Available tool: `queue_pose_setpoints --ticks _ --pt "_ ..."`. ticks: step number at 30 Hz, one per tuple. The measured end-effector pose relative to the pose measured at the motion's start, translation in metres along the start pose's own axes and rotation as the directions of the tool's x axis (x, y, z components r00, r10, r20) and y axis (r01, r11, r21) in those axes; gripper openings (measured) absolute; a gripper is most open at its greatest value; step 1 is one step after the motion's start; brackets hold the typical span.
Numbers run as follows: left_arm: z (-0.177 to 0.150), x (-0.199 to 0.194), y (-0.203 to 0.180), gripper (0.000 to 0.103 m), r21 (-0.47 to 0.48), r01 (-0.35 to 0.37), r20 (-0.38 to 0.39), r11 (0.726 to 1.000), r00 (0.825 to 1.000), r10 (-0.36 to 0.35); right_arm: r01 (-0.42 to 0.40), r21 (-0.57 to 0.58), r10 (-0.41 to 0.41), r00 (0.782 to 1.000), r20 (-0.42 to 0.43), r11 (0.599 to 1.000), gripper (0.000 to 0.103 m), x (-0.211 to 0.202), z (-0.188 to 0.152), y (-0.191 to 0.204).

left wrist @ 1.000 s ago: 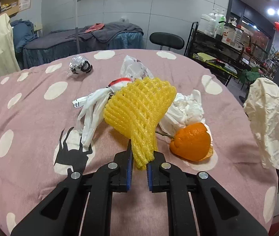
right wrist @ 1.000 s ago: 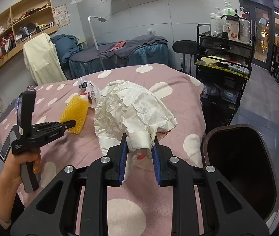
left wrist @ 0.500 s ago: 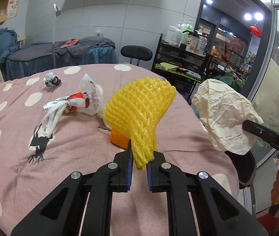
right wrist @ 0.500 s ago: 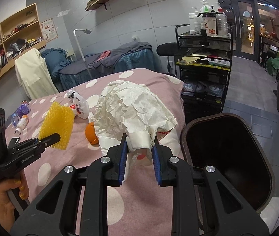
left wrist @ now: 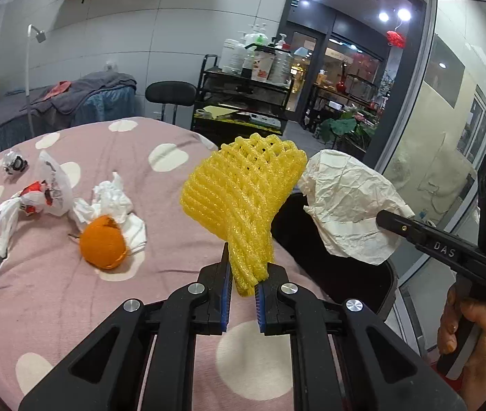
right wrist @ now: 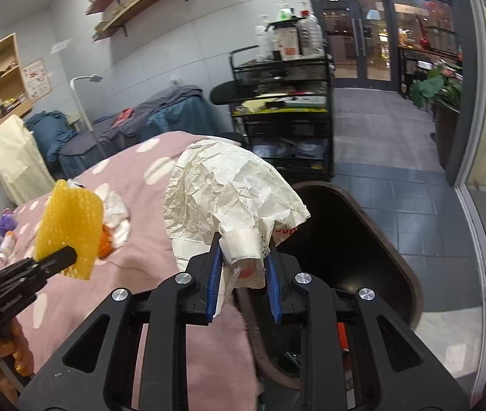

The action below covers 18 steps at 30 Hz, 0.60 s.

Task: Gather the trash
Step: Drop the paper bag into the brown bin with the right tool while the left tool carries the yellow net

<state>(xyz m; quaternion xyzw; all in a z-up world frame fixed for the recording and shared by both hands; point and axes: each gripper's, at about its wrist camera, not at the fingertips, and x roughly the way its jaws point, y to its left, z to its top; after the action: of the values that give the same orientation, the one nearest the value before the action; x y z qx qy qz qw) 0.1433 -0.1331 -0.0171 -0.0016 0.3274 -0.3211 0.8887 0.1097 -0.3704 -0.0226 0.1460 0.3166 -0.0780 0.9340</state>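
Note:
My left gripper [left wrist: 243,286] is shut on a yellow foam fruit net [left wrist: 239,198] and holds it above the table's right edge, near the black trash bin [left wrist: 339,270]. My right gripper [right wrist: 243,267] is shut on a crumpled white paper bag [right wrist: 222,198] held over the rim of the bin [right wrist: 363,239]. The net also shows in the right wrist view [right wrist: 70,219], and the paper bag in the left wrist view [left wrist: 349,205]. An orange peel [left wrist: 103,246], white tissue [left wrist: 112,198], a white plastic bag [left wrist: 47,188] and a foil ball [left wrist: 15,164] lie on the pink dotted tablecloth [left wrist: 54,291].
A black wire cart with bottles [left wrist: 243,102] and a black stool [left wrist: 171,89] stand behind the table. A covered bed [left wrist: 54,102] is at the back left. Glass wall [left wrist: 448,120] lies right of the bin. Small bottles [right wrist: 3,236] sit at the table's far left.
Both grippers have swung right toward the bin with their loads still held. The paper bag now hangs over the bin's opening and the net is close beside it.

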Motion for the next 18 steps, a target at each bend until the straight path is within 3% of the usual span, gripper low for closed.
queue_pose_setpoints --ticks 8,9,11,12,13,18 --pt "0.003 0.022 -0.043 0.012 0.053 0.082 -0.032 0.995 0.996 -0.081 0.12 0.076 -0.113 0.99 -0.086 0.99 0.024 0.027 -0.02 -0.047" --pt "0.004 0.025 -0.047 0.012 0.056 0.09 -0.039 0.994 0.995 -0.088 0.123 0.09 -0.114 0.988 -0.101 0.988 0.029 0.032 -0.023 -0.053" --pt "0.003 0.031 -0.052 0.012 0.062 0.11 -0.057 0.992 0.993 -0.106 0.134 0.117 -0.12 0.986 -0.118 0.984 0.048 0.04 -0.03 -0.062" --pt "0.002 0.034 -0.055 0.012 0.064 0.117 -0.065 0.991 0.992 -0.113 0.139 0.125 -0.124 0.985 -0.121 0.982 0.062 0.043 -0.033 -0.065" --pt "0.002 0.038 -0.058 0.012 0.068 0.123 -0.073 0.99 0.99 -0.118 0.152 0.129 -0.136 0.983 -0.123 0.98 0.069 0.046 -0.036 -0.069" --pt "-0.002 0.052 -0.072 0.012 0.087 0.142 -0.111 0.986 0.985 -0.132 0.182 0.15 -0.162 0.978 -0.134 0.972 0.069 0.049 -0.043 -0.083"
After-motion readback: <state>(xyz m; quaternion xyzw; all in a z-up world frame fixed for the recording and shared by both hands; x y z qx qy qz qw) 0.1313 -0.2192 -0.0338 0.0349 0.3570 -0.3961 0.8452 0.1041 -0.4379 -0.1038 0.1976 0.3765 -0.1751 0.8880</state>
